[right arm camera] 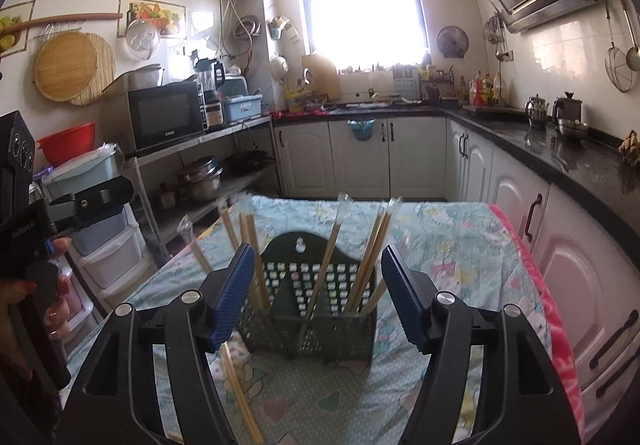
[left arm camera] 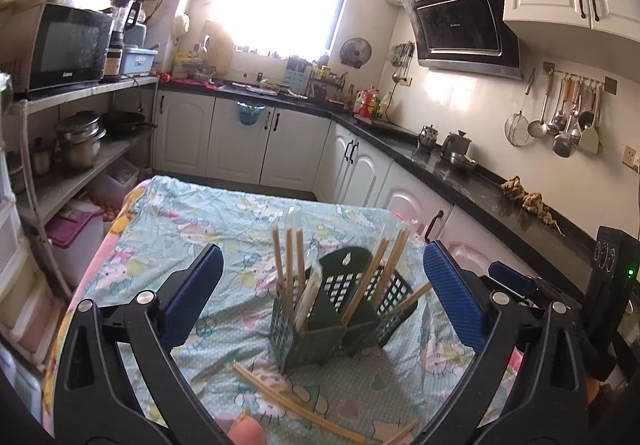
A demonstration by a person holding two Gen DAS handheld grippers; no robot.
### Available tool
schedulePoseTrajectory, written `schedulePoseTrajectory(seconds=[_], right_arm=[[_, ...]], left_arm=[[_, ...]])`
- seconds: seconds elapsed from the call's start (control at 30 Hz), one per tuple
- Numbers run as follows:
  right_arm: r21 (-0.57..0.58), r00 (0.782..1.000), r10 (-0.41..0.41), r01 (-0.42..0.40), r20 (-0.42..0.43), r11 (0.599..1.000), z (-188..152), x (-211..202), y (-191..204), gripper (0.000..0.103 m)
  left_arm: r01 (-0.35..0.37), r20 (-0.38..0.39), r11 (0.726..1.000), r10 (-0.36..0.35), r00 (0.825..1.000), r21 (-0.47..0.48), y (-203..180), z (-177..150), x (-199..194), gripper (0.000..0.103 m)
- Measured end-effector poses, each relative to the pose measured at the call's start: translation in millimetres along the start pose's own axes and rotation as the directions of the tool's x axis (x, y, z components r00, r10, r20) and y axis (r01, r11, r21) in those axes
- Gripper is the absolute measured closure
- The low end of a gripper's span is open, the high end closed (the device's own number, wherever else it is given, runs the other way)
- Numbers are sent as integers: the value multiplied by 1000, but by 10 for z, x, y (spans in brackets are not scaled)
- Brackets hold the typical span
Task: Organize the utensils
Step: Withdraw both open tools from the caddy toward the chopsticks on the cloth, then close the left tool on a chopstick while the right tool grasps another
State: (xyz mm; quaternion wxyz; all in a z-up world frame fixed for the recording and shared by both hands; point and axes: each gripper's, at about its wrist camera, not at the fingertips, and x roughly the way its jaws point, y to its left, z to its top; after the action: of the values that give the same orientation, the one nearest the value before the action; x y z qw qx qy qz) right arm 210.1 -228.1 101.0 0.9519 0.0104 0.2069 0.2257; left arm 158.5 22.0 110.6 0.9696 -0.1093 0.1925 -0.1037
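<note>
Both of your grippers are spread wide with nothing between their blue pads. Your left gripper (left arm camera: pixel 322 299) hovers over the table with its fingers on either side of the dark green holder (left arm camera: pixel 344 313), apart from it. Your right gripper (right arm camera: pixel 318 297) faces the same holder (right arm camera: pixel 316 309) from its front, fingers also clear of it on both sides.

The holder stands upright on the patterned cloth (left arm camera: pixel 200 213), a perforated basket with a tall back plate and a dividing wall that splits it into compartments. Several wooden chopsticks (left arm camera: pixel 289 265) lean in the left compartment, fanning upward, and more (left arm camera: pixel 386 265) lean in the right one; some carry clear wrappers at their tips. In the right wrist view the same sticks (right arm camera: pixel 366 253) rise above the holder's rim.

A loose pair of chopsticks (left arm camera: pixel 296 401) lies flat on the cloth just in front of the holder, nearer to you, running diagonally. From the right wrist view that pair (right arm camera: pixel 240 389) passes under your right gripper's left finger.

Your left hand (right arm camera: pixel 56 285) grips its handle at the left edge of the right wrist view.
</note>
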Motion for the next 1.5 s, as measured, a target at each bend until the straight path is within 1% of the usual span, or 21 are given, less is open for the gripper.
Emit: schedulePoseTrajectory(seconds=[0.17, 0.4, 0.57, 0.8, 1.13, 1.3, 1.5], right_arm=[[6, 999, 4, -4, -47, 1000, -171, -12, 57, 39], [9, 997, 14, -14, -82, 1000, -341, -53, 128, 39], [-7, 993, 24, -25, -114, 1000, -465, -90, 205, 38], [-13, 982, 22, -24, -188, 1000, -684, -84, 249, 38], [-1, 964, 11, -12, -265, 1000, -942, -43, 273, 38], [7, 952, 4, -2, -305, 1000, -1075, -19, 288, 36], [13, 938, -3, 8, -346, 1000, -1196, 9, 283, 36]], left_arm=[[-15, -42, 1000, 14, 999, -27, 112, -170, 15, 11], [-41, -81, 997, 36, 996, -61, 261, -377, 1, 11], [-49, -113, 997, 42, 993, -57, 272, -522, 24, 11], [-67, -165, 997, 58, 985, -49, 306, -731, 79, 11], [-80, -244, 997, 74, 967, -18, 306, -998, 189, 11], [-79, -283, 997, 70, 956, -21, 324, -1116, 263, 11], [-74, -341, 997, 60, 938, -29, 358, -1259, 390, 11]])
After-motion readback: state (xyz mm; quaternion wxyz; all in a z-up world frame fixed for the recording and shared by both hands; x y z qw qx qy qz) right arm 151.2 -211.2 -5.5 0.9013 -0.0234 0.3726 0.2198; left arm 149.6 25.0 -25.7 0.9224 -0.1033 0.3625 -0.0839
